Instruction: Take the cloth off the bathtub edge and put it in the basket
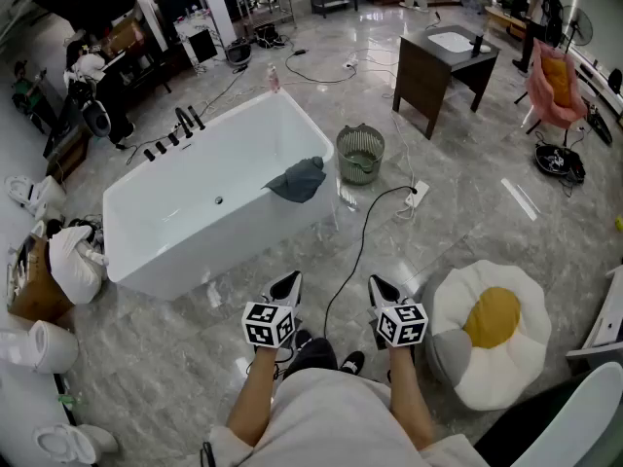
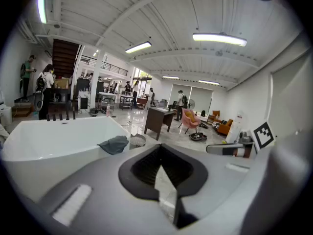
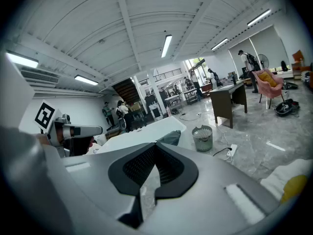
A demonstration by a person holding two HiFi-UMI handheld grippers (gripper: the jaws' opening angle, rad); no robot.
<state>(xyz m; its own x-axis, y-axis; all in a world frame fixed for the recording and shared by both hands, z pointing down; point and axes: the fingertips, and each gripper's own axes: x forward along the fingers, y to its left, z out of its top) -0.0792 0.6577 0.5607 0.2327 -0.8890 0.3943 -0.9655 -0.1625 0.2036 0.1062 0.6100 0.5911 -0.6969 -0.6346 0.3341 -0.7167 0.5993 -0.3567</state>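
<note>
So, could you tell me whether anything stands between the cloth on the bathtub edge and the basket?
Nothing visible does. The cloth hangs over the bathtub edge beside the basket, with only bare floor between them. A black cable lies nearer the person, off that path.

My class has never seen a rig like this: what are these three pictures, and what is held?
A person, not a robot, holds two two-jaw grippers. One picture comes from a camera on the person's head, looking down; the other two from cameras riding on the grippers. The left gripper and right gripper are shut and empty. Ahead, a grey cloth hangs over the edge of a white bathtub; a basket stands on the floor beside the tub.
</note>
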